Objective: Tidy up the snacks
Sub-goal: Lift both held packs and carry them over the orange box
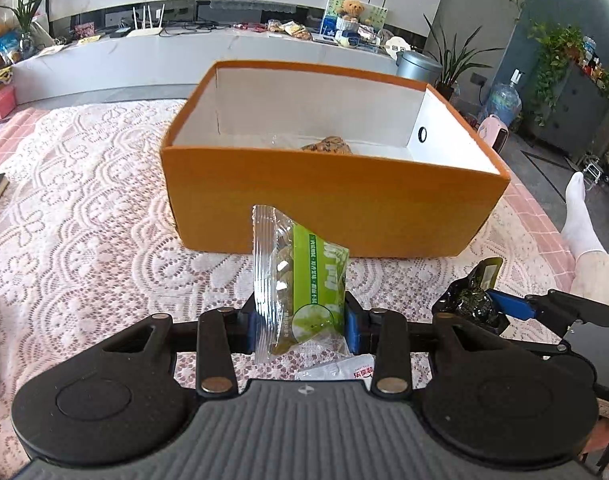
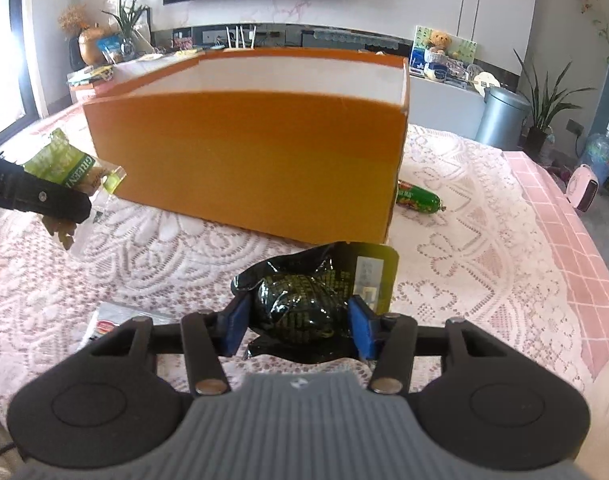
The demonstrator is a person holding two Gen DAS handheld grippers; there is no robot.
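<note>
Blue-padded left tool (image 1: 300, 320) clamps a clear-and-green plastic snack packet (image 1: 300, 280) upright, just short of the open orange cardboard box (image 1: 332, 196) on the lace-covered tabletop (image 1: 84, 208). Beside it, the right tool (image 2: 300, 320) grips a glossy black snack pouch (image 2: 312, 300). Inside the box lies a wrapped brown pastry (image 1: 327, 145); past its right corner, a green sausage stick (image 2: 418, 198).

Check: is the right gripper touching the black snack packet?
Touching. The right wrist view shows the right gripper with both blue pads pressed against the black snack packet.
</note>
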